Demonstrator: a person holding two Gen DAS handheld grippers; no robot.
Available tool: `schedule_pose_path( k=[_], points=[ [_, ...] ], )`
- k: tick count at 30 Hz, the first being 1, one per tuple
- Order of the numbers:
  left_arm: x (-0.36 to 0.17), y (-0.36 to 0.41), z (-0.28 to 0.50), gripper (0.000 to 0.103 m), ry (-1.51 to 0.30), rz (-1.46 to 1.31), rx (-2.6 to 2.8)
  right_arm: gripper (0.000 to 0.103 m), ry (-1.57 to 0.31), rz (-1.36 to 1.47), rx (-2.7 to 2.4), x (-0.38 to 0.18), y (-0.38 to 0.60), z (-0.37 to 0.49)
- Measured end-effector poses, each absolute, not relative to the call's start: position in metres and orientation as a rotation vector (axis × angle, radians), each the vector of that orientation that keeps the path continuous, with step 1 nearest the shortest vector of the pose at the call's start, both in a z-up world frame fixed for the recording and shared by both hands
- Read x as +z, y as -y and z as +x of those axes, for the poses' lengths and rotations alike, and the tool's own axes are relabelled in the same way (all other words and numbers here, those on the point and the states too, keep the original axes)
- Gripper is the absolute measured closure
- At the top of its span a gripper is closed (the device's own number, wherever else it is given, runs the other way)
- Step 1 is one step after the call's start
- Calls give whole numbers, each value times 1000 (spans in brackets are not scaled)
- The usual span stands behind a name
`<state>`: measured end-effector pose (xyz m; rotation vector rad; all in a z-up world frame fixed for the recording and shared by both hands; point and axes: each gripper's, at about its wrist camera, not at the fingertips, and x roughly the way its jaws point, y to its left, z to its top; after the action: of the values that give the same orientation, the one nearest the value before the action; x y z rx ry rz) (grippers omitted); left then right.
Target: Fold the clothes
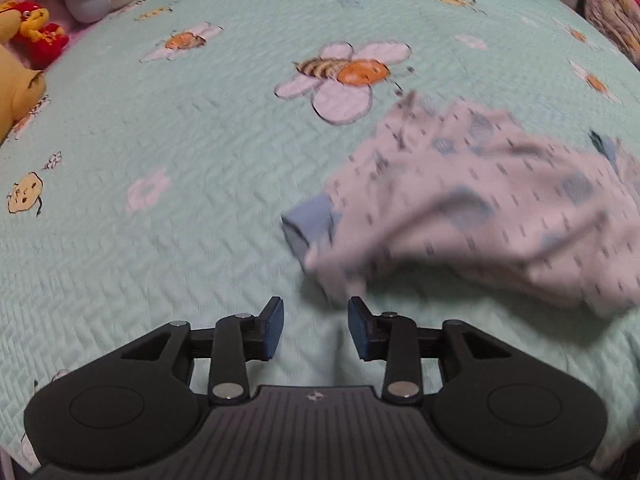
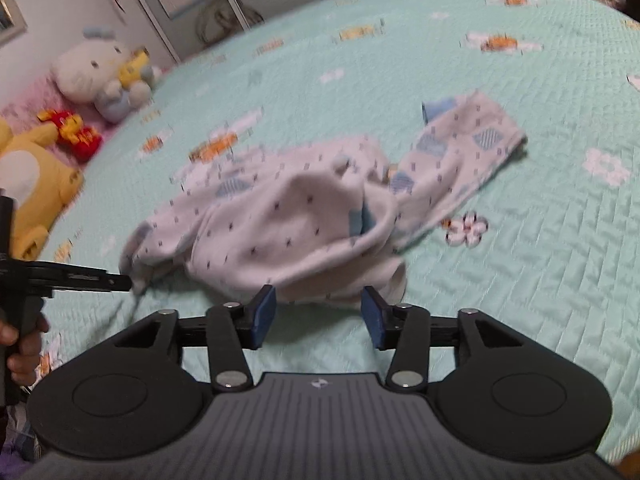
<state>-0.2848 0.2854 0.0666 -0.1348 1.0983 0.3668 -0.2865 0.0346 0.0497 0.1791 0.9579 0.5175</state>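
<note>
Both black grippers, left (image 1: 316, 328) and right (image 2: 318, 318), gape empty above the crumpled white blue-patterned garment (image 2: 296, 220) on the mint quilted bedspread (image 1: 160, 240); plush toys (image 2: 100, 76) sit beyond.

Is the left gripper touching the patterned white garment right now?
Cannot tell. In the left wrist view the left gripper stands open with bedspread between its pads; the blurred garment edge hangs right at the fingertips.

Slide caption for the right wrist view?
Right claw open just short of a crumpled patterned garment on the mint bedspread.

Garment (image 1: 480, 216) motion-blurred and cut off at right edge, yellow plush toy (image 1: 18, 92) cropped at left
</note>
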Motion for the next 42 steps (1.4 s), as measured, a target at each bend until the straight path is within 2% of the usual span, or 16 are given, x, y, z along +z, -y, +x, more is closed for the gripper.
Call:
schedule_pose_path(
  k=[1, 3, 4, 6, 13, 28, 42],
  points=[
    [67, -279, -289, 50, -1116, -111, 357, 46, -987, 170, 510, 50, -39, -287],
    [68, -266, -296, 40, -1147, -60, 336, 44, -1004, 146, 512, 56, -48, -291],
    [70, -261, -300, 38, -1157, -40, 326, 43, -1005, 133, 515, 60, -53, -294],
    [73, -253, -308, 34, -1185, -18, 305, 33, -994, 97, 514, 69, -61, -299],
    [91, -240, -320, 28, -1224, -58, 271, 23, -1001, 28, 488, 101, -83, -302],
    [95, -229, -319, 26, -1235, -21, 298, 23, -930, -137, 399, 121, -103, -310],
    [89, -228, -315, 26, -1246, 2, 322, 23, -950, -145, 387, 115, -102, -306]
  ],
)
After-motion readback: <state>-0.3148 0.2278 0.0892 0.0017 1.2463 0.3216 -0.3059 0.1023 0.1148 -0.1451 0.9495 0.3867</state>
